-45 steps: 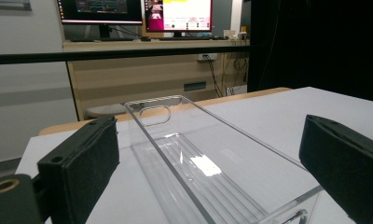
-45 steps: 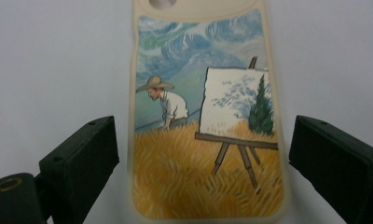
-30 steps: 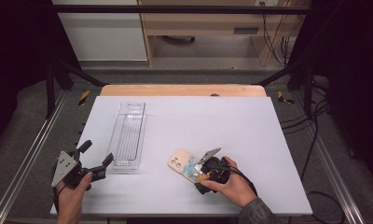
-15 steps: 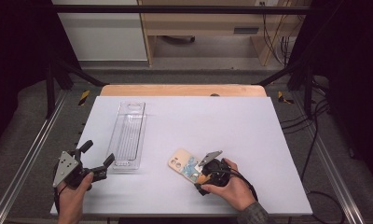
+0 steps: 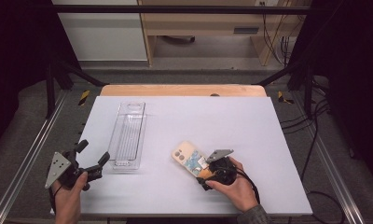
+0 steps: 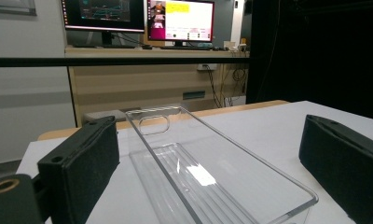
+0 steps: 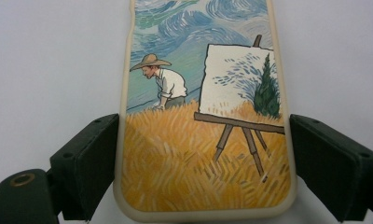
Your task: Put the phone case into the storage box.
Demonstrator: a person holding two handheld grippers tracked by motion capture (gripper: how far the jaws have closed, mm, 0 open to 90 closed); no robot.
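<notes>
White covers the table [image 5: 250,126] from edge to edge, with a wooden strip along its far side and dark floor and cables around it. Beyond that stands a light wooden desk carrying two lit monitors [image 6: 138,18], seen from the left gripper view.

On the left half of the table lies a clear plastic tray [image 5: 128,135], long and narrow, running away from the person, with a handle cutout at its far end. The left gripper [image 5: 92,157] sits at the near left corner, held in the left hand [image 5: 68,198]; its jaws are spread wide, one on each side of the tray's near end without touching it.

Right of centre lies a phone case [image 5: 190,159] printed with a painter in a straw hat, an easel and a wheat field. The right gripper [image 7: 201,154], in the right hand [image 5: 236,186], pinches the case's near end, both jaws against its cream edges.
</notes>
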